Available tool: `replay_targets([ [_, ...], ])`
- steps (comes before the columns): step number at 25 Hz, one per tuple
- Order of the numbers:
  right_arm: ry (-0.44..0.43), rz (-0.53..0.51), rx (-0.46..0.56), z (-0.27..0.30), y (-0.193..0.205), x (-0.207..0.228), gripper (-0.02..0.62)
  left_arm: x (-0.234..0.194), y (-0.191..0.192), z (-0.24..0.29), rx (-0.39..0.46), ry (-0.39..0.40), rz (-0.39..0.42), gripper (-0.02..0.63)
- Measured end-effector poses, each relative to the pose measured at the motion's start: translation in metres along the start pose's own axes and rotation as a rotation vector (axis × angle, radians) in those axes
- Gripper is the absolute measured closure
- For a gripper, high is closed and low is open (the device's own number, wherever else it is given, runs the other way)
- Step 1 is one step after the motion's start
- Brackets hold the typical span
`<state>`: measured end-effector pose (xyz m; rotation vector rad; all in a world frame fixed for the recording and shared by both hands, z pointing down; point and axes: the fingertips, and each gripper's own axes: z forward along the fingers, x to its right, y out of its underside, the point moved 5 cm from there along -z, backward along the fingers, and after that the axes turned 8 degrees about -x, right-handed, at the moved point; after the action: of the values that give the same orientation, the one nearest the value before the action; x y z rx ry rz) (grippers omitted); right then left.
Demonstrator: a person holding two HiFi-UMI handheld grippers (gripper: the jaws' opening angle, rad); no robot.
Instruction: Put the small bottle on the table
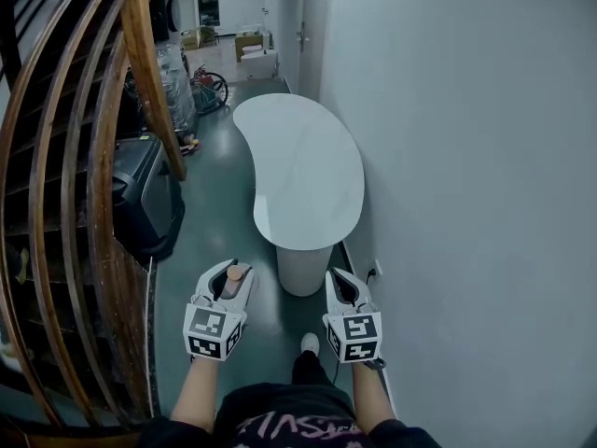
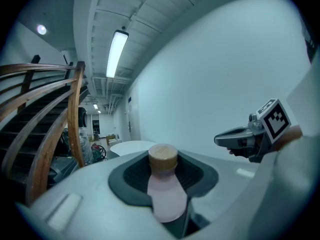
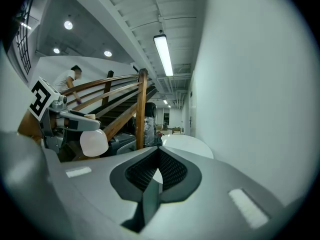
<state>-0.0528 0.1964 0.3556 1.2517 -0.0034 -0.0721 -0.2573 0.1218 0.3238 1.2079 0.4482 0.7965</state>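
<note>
Your left claw is clamped on the small bottle, pink with a tan cap, held over the floor. Your right claw is pressed together. The white desk stands ahead, well apart from both

The only lettering is a pale pink, hand-scrawled print across the person's dark shirt, at the bottom edge of the head view. Its first letters look like "FINS". The rest runs into folds and the frame edge and cannot be read. The marker cube on the left gripper and the marker cube on the right gripper bear black-and-white square code patterns, not letters or numbers. The same kind of pattern shows on the right gripper's cube in the left gripper view and on the left gripper's cube in the right gripper view.
</note>
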Motion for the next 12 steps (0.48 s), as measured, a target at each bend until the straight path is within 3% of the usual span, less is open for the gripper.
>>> replay_targets([
  [12,-0.029,0.018,-0.026,0.041,0.003,0.016,0.583,-0.014,0.002,0.034,-0.026,-0.016,-0.011,0.479],
])
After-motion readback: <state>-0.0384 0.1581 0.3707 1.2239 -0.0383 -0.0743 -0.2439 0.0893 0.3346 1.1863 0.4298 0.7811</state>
